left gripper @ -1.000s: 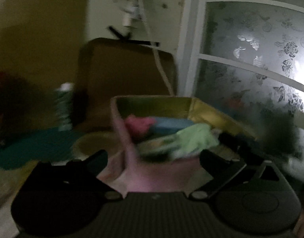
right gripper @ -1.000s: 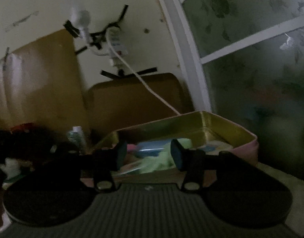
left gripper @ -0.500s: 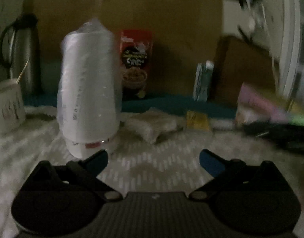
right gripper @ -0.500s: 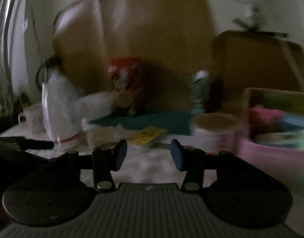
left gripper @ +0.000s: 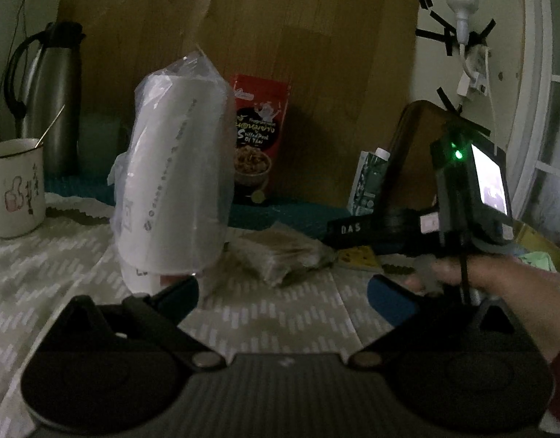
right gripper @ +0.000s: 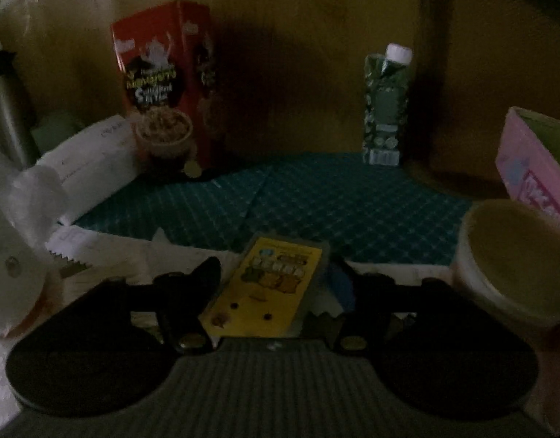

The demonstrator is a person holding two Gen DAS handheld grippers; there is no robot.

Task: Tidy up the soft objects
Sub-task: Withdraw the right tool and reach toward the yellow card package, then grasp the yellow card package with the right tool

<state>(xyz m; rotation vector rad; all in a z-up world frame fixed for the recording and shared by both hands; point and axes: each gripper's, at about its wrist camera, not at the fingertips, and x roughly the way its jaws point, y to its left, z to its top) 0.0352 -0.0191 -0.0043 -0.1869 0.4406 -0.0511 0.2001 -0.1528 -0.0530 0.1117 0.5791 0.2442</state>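
The yellow packet (right gripper: 269,284) lies flat on the surface directly ahead of the right gripper (right gripper: 276,284), its near end already between the two fingers (right gripper: 203,281) and its long axis running away from them, tilted a little to the right toward the teal mat (right gripper: 316,197) beyond it. Those fingers have just been opening; they stand apart on either side of the packet and do not appear to press on it, though the view is dim and soft. The left gripper (left gripper: 283,295) is spread wide with nothing in it, and from there the packet (left gripper: 356,257) sits well off to the right. The right hand (left gripper: 473,273) is clearly the nearer.
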